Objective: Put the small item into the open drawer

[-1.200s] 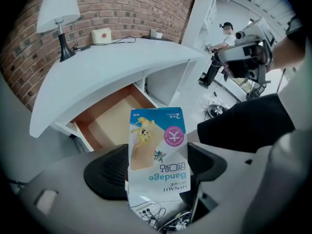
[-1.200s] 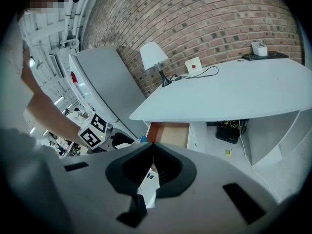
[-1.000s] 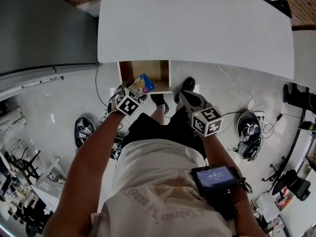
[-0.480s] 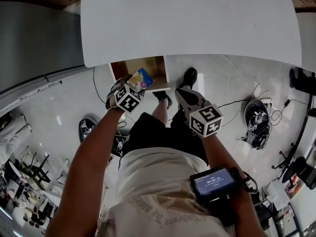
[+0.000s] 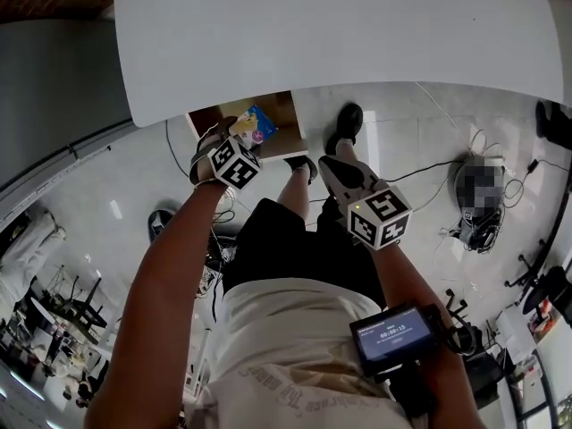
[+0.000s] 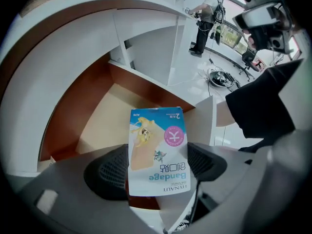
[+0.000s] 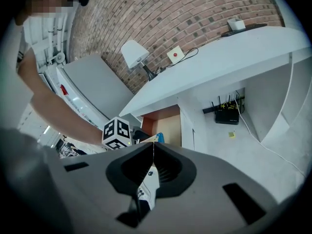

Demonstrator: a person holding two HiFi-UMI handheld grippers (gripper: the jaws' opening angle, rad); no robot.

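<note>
Left tongs (image 6: 157, 168) moved forward, so the bandage box (image 6: 156, 145) now sits over the open drawer (image 6: 102, 123) under the tabletop (image 5: 340, 34). Jaws are clamped on the box's sides. Right tongs (image 7: 151, 155) are closed on nothing, off to the drawer's right.

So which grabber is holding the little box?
The left gripper: its jaws clamp the bandage box at the open drawer. The right gripper has its jaws shut together on nothing.

The open drawer (image 5: 279, 107) sits upper centre-left, under the desk (image 5: 340, 34) edge. The bandage box (image 5: 254, 125) is over it, in left gripper (image 5: 234, 139). The right gripper (image 5: 332, 170) is right of both, apart.
</note>
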